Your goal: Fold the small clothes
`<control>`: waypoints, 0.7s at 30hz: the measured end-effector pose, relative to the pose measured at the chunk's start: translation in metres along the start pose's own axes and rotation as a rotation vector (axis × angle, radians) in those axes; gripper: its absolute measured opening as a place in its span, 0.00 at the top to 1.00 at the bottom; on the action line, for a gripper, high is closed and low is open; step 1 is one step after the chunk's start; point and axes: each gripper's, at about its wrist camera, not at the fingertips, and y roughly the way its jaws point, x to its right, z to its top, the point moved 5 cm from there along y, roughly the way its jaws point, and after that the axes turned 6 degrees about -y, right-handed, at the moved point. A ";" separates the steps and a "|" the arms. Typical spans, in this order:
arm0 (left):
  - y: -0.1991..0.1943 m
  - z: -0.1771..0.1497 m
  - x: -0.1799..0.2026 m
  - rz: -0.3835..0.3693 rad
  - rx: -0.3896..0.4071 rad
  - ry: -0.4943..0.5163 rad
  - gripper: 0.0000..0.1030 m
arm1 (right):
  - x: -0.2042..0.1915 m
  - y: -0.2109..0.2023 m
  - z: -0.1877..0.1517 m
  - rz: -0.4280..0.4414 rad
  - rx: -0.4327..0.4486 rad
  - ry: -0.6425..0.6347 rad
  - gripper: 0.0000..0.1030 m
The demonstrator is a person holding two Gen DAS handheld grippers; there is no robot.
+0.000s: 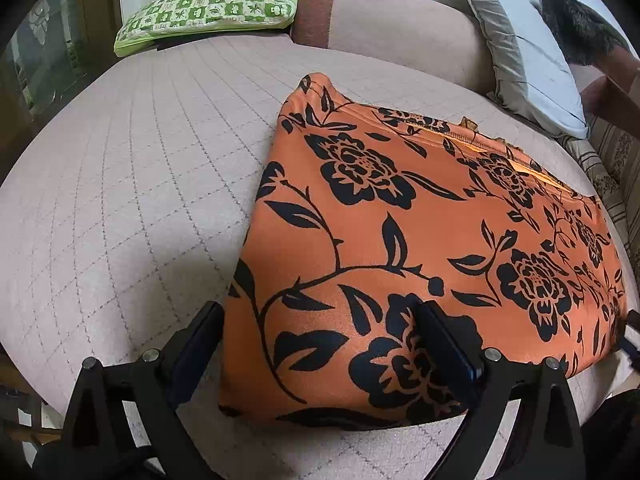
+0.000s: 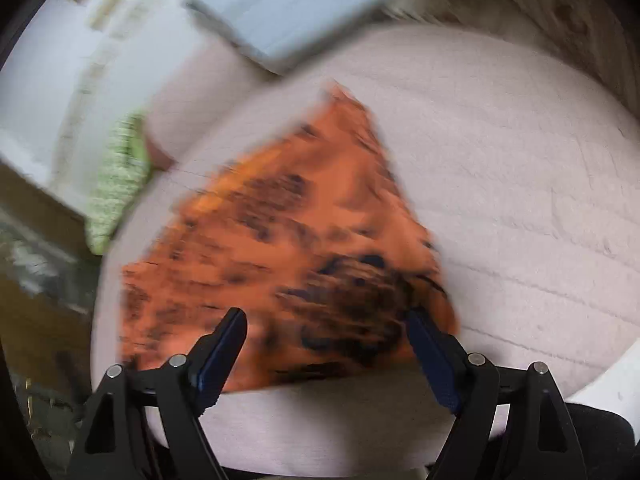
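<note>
An orange garment (image 1: 400, 248) with a black flower print lies folded flat on the pale pink quilted cushion (image 1: 120, 184). My left gripper (image 1: 320, 320) is open at the garment's near left corner. Its left finger (image 1: 200, 336) stands just outside the cloth's left edge and its right finger (image 1: 440, 336) is over the print, with the corner between them and not pinched. The right wrist view is blurred. There the same garment (image 2: 288, 240) lies ahead, and my right gripper (image 2: 326, 316) is open above its near edge, holding nothing.
A green checked cushion (image 1: 208, 4) lies at the back left, and a grey pillow (image 1: 528, 56) leans at the back right against the pink backrest (image 1: 400, 28). Striped fabric (image 1: 616, 168) borders the right side. The seat's front edge is close to both grippers.
</note>
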 end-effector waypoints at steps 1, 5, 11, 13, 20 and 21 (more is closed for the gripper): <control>-0.001 -0.001 -0.001 0.000 0.000 0.000 0.06 | -0.001 -0.007 0.002 0.006 0.016 0.019 0.19; -0.007 0.002 0.001 0.016 0.015 -0.008 0.06 | -0.029 -0.026 0.022 -0.006 0.046 -0.066 0.19; -0.040 0.008 0.021 -0.016 0.186 0.079 0.06 | -0.031 -0.018 0.077 -0.082 0.088 -0.158 0.19; -0.038 0.006 0.028 -0.033 0.179 0.108 0.06 | -0.024 -0.005 0.099 -0.073 0.079 -0.146 0.19; -0.011 -0.002 0.044 0.029 0.119 0.193 0.06 | -0.008 0.063 0.167 -0.001 0.015 -0.088 0.19; -0.012 -0.002 0.045 0.033 0.122 0.199 0.06 | -0.006 0.075 0.170 -0.012 -0.013 -0.094 0.27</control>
